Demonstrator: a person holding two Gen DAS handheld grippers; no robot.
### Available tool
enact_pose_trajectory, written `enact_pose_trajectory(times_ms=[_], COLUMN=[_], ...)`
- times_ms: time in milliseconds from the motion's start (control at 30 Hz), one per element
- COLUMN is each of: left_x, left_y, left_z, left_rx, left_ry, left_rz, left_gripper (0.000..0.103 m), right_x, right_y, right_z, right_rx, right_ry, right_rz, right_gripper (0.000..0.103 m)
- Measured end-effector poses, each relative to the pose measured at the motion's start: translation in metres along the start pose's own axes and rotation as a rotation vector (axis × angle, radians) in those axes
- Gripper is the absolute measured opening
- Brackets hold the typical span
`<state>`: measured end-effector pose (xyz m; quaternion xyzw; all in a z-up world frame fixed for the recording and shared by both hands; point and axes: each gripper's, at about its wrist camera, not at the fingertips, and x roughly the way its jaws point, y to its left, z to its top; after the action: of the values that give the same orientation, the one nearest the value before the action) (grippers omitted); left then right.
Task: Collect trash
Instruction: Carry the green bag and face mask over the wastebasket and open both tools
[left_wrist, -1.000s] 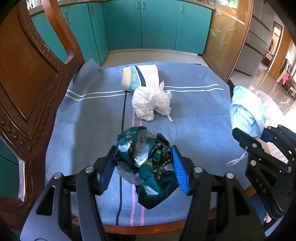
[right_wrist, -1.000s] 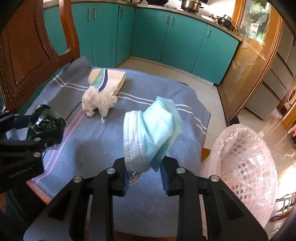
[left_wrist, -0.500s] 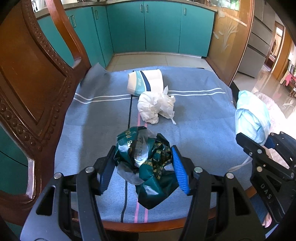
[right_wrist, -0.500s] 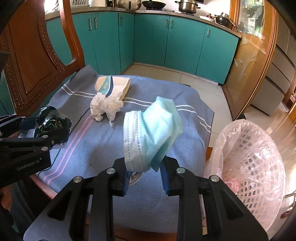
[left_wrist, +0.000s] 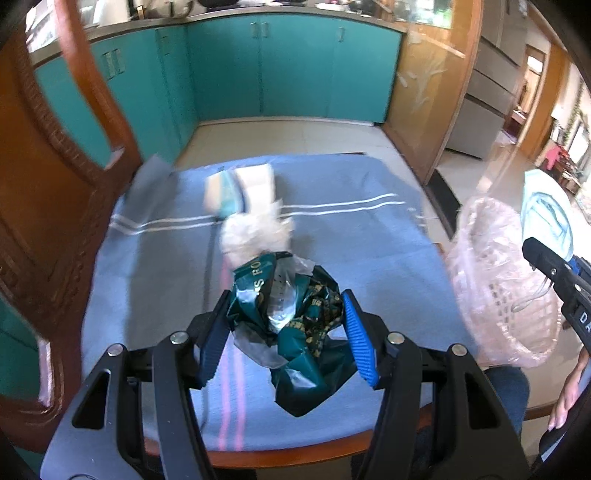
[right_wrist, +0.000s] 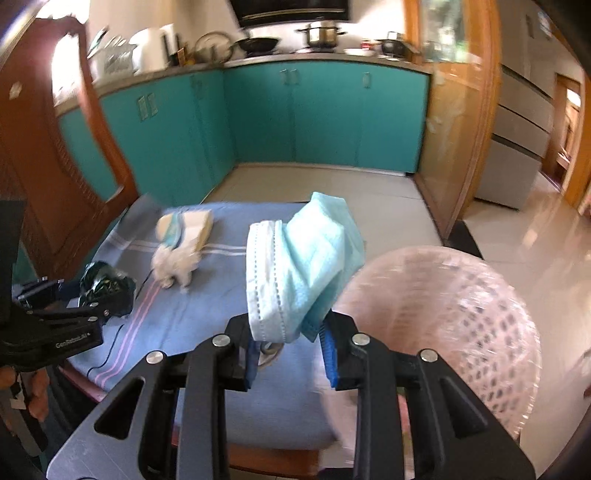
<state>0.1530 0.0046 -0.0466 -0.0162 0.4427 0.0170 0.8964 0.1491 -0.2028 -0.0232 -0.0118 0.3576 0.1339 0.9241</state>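
Transfer step: right gripper (right_wrist: 290, 354) jaws clamp the face mask (right_wrist: 301, 266), raised beside the lined waste basket (right_wrist: 439, 314). Left gripper (left_wrist: 284, 341) jaws clamp the green wrapper (left_wrist: 291, 325) above the table (left_wrist: 369, 258). Centre each load over the basket opening before releasing.

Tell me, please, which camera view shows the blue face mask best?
The right wrist view: the face mask fills mid-frame, sharp, pinched at its lower edge in the right tongs. The left wrist view catches only a sliver of it at the right edge, behind the pink basket.
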Motion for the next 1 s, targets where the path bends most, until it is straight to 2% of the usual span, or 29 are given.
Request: enact_pose_trajectory(times_ms=[133,267,367,433,500,600,667,700,733,767,867,967,1000], left_x=[0.002,0.007,0.015,0.021,0.029,0.042,0.046,0.047,0.046,0.042,0.039,0.035,0.038], left_y=[-0.038,-0.085,-0.129,-0.152,-0.172,-0.198,-0.215,-0.218,-0.22,-0.218,-0.197,-0.15,-0.123], left_z=[0.013,0.024,0.025,0.024,0.022,0.019,0.011,0.008,0.006,0.004,0.011,0.027,0.034], left_rx=[0.055,0.125,0.195,0.236,0.259,0.288,0.334,0.353,0.36,0.361,0.315,0.184,0.117], left_ry=[-0.018,-0.015,0.013,0.026,0.049,0.099,0.11,0.102,0.089,0.064,0.012,-0.097,-0.123], left_rz=[-0.077,-0.188,-0.308,-0.346,-0.384,-0.448,-0.473,-0.463,-0.444,-0.408,-0.31,-0.118,-0.03], left_gripper=[0.06,0.06,0.06,0.06,0.06,0.06,0.065,0.07,0.081,0.088,0.089,0.089,0.09], right_x=[-0.012,-0.013,-0.004,-0.009,-0.018,-0.029,-0.037,-0.041,-0.044,-0.046,-0.052,-0.054,-0.054], right_y=[-0.045,-0.092,-0.112,-0.124,-0.135,-0.152,-0.165,-0.169,-0.174,-0.178,-0.185,-0.187,-0.185], right_z=[-0.008,-0.025,-0.041,-0.052,-0.06,-0.069,-0.075,-0.078,-0.08,-0.082,-0.085,-0.086,-0.086], right_rx=[0.078,0.147,0.123,0.133,0.176,0.243,0.309,0.334,0.361,0.384,0.412,0.417,0.416], right_ry=[-0.012,0.046,0.136,0.139,0.119,0.097,0.082,0.078,0.072,0.068,0.055,0.036,0.029], right_rz=[-0.074,-0.164,-0.289,-0.333,-0.34,-0.37,-0.381,-0.381,-0.38,-0.379,-0.387,-0.386,-0.377], right_gripper=[0.028,0.03,0.049,0.069,0.072,0.073,0.073,0.073,0.073,0.073,0.073,0.073,0.073])
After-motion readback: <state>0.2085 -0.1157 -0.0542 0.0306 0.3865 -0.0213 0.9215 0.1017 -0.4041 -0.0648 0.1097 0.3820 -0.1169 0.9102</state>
